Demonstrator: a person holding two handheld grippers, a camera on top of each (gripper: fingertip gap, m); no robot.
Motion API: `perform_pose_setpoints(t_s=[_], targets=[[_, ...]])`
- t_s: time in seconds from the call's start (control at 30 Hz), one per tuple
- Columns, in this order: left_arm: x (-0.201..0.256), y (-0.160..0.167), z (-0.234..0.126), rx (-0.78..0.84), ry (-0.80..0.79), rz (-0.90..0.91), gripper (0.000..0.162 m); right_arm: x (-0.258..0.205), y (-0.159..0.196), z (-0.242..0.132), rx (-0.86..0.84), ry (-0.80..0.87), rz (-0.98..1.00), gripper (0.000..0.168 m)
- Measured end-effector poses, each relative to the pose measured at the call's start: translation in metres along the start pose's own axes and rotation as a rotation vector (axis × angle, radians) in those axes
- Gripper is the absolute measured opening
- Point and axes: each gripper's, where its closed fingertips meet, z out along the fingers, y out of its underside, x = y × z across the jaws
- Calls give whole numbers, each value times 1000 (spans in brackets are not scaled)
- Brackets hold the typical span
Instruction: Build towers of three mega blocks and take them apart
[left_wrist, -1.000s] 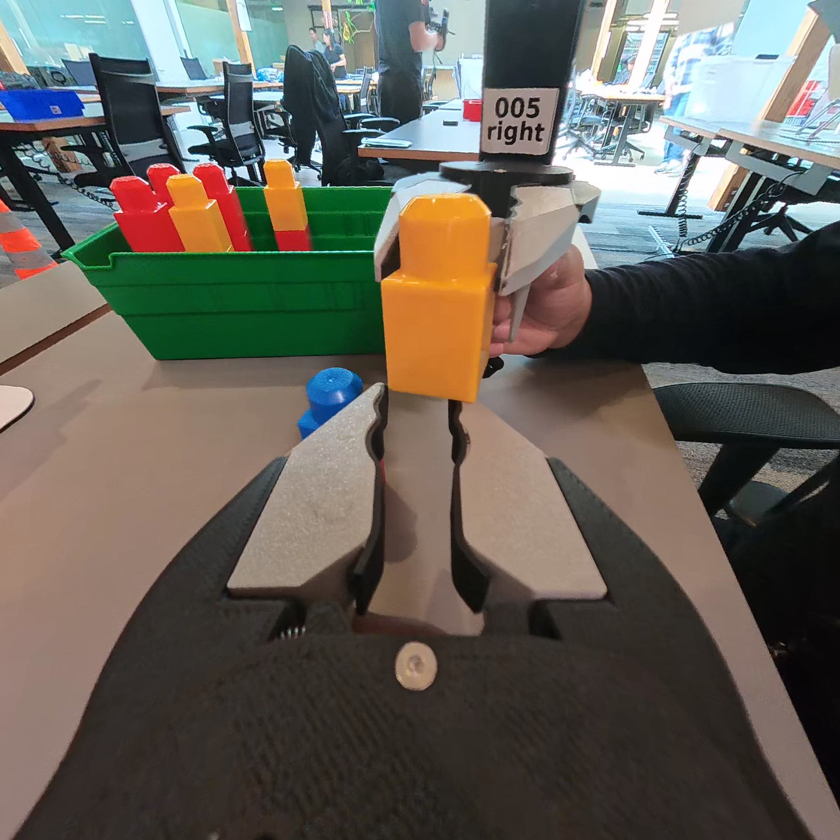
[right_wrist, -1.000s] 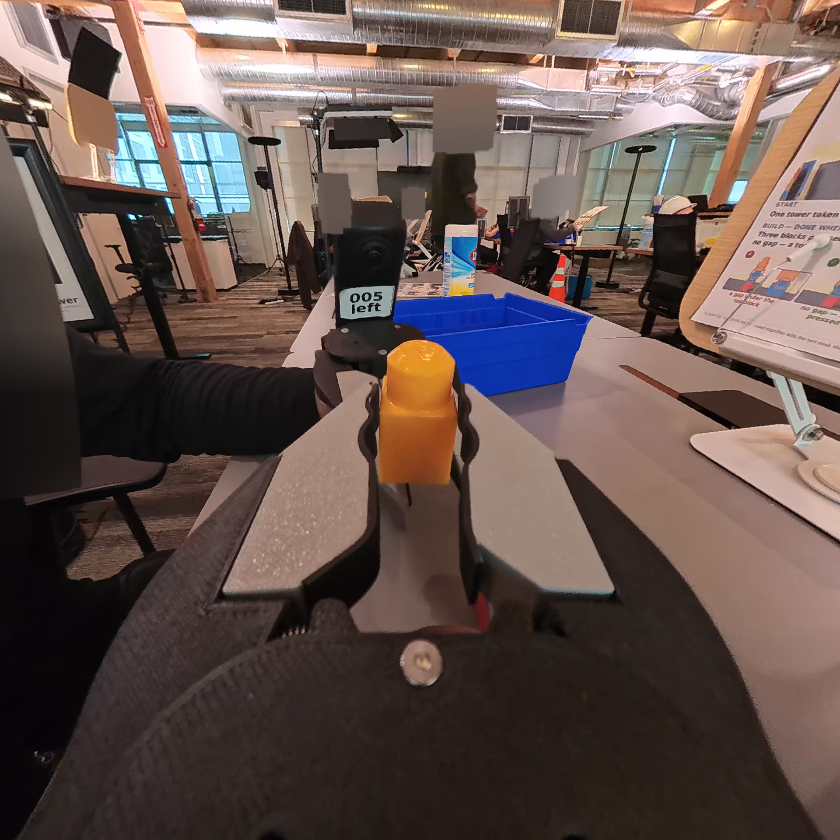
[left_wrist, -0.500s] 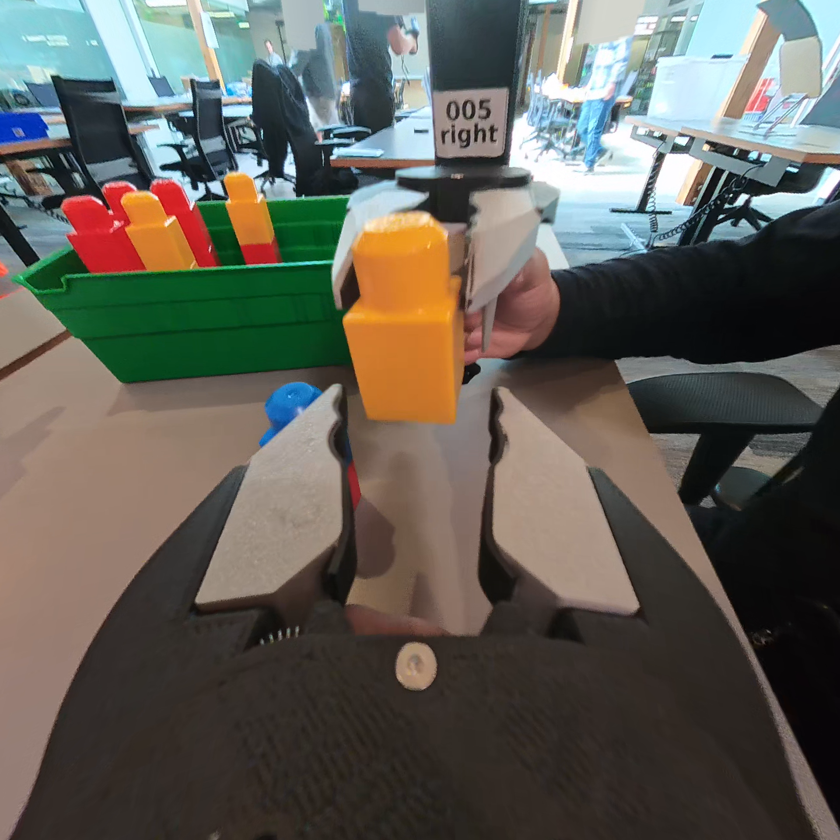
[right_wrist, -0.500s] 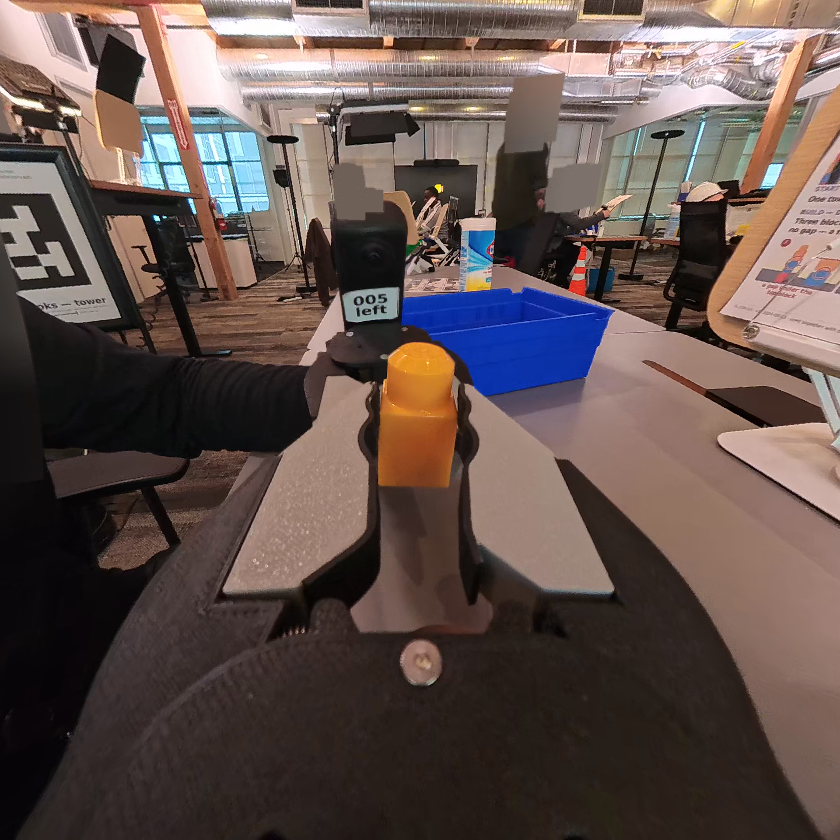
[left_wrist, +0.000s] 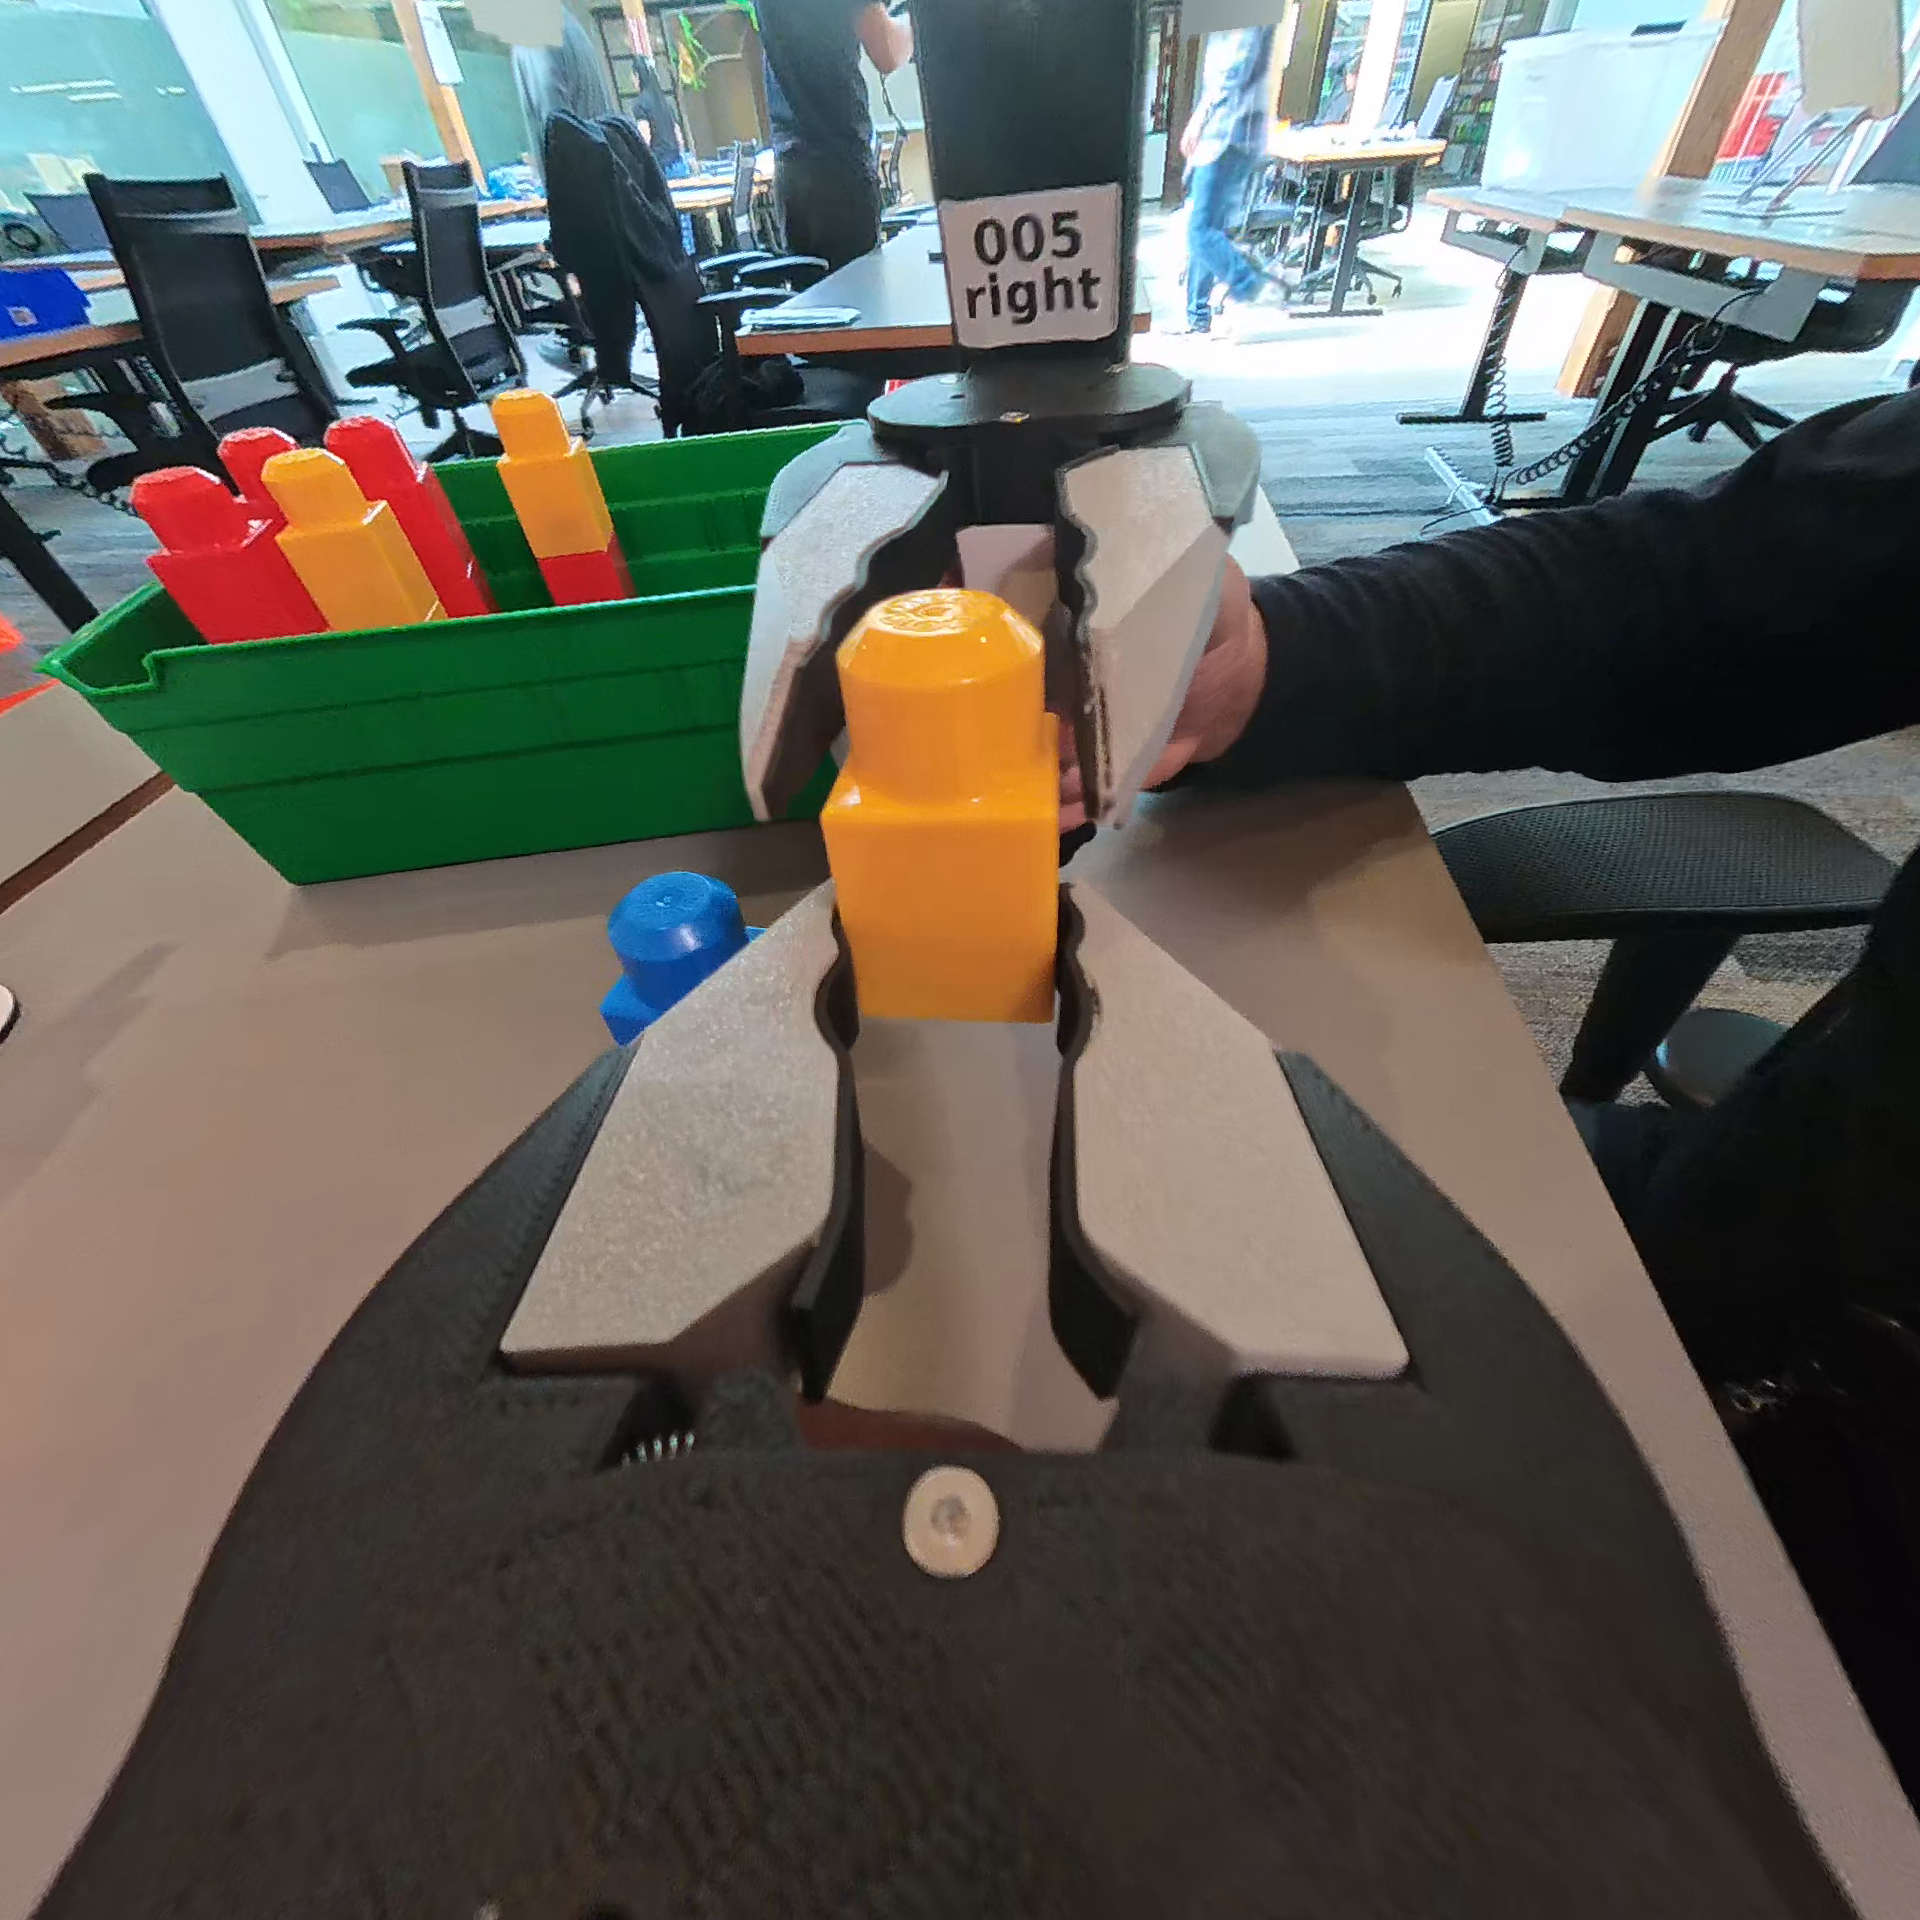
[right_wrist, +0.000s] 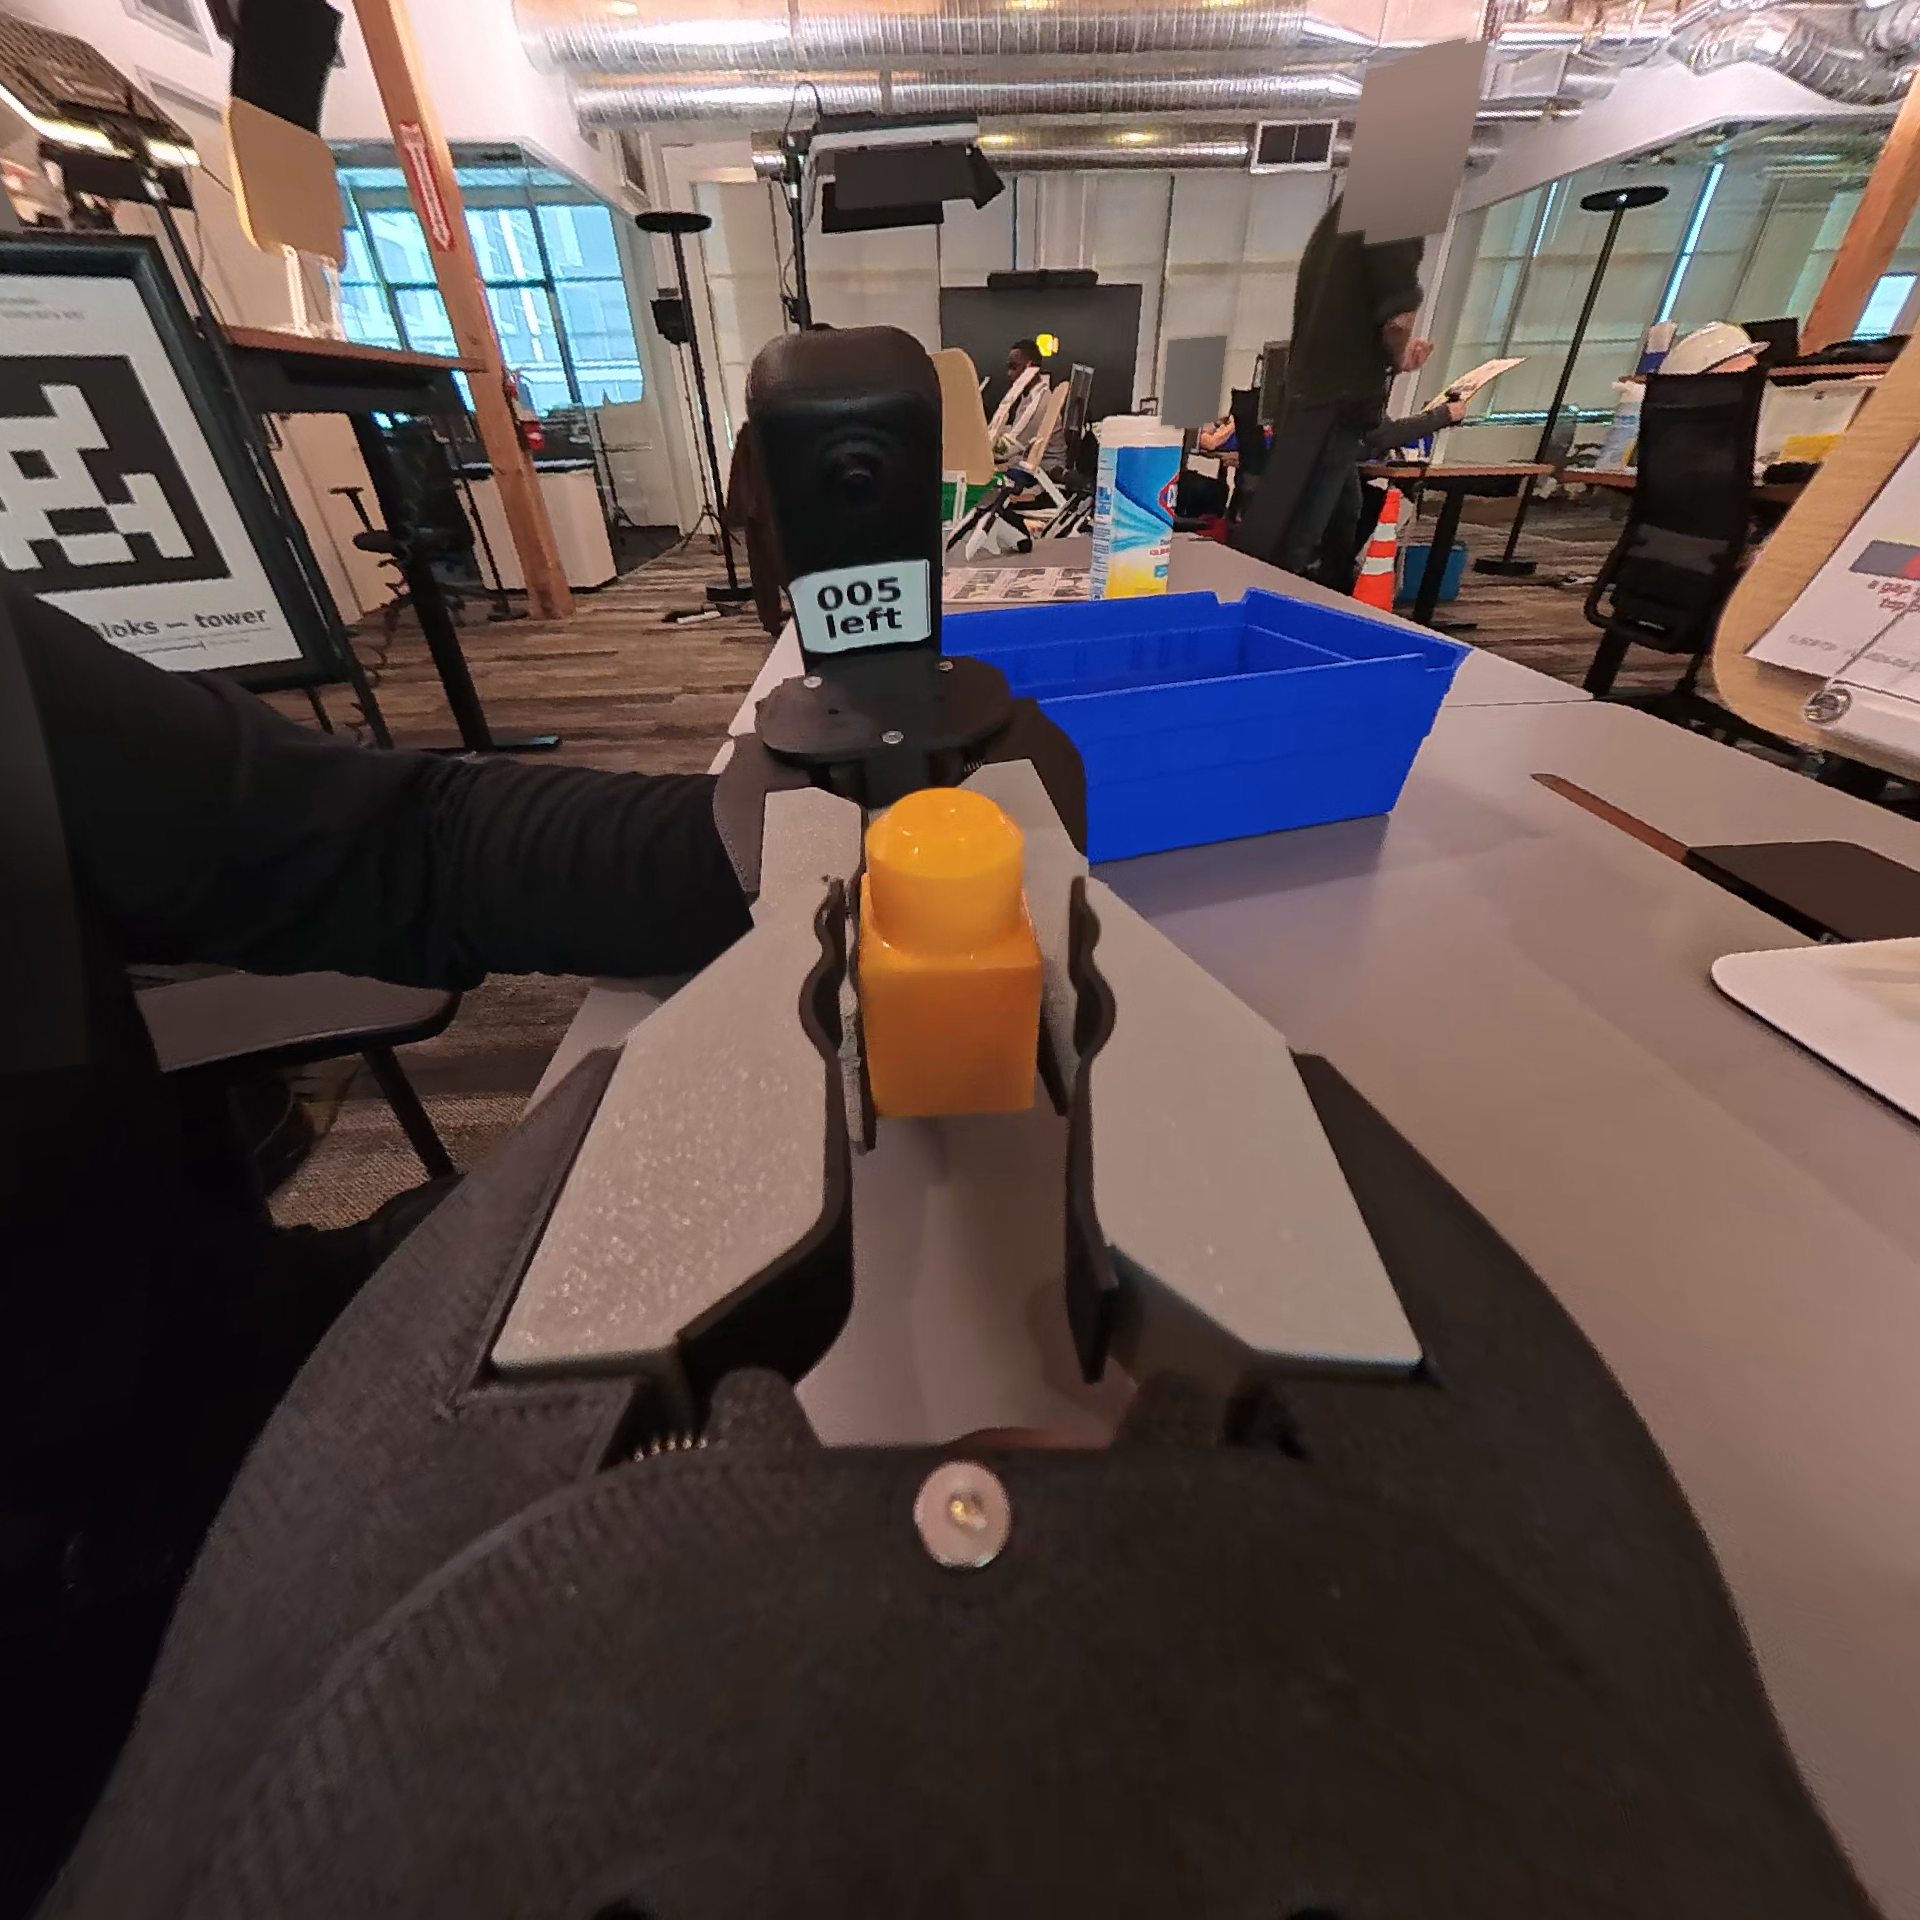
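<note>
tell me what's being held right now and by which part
The yellow block. The left gripper is shut on the side faces of its square body. The right gripper brackets the same body from the opposite side, jaws slightly apart.

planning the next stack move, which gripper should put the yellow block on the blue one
Left. The left gripper pinches the yellow block at its base, with the blue block just beside it. The right gripper has jaws that look slack around the block.
</note>
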Motion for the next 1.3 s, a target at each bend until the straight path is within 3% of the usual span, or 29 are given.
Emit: perform_pose_setpoints(t_s=[0.5, 0.77, 1.03, 1.3], targets=[[-3, 9, 3, -37, -21, -8, 35, 2, 14, 4, -98, 39, -48, 33], [-13, 16, -6, -80, -34, -59, 57, 17, -6, -10, 2, 106, -30, 33], [-43, 22, -24, -81, -132, -133, 60, 32, -27, -28, 109, 179, -18, 33], [-51, 64, 2, -253, -134, -75, 77, 47, -19, -31, 88, 235, 16, 33]])
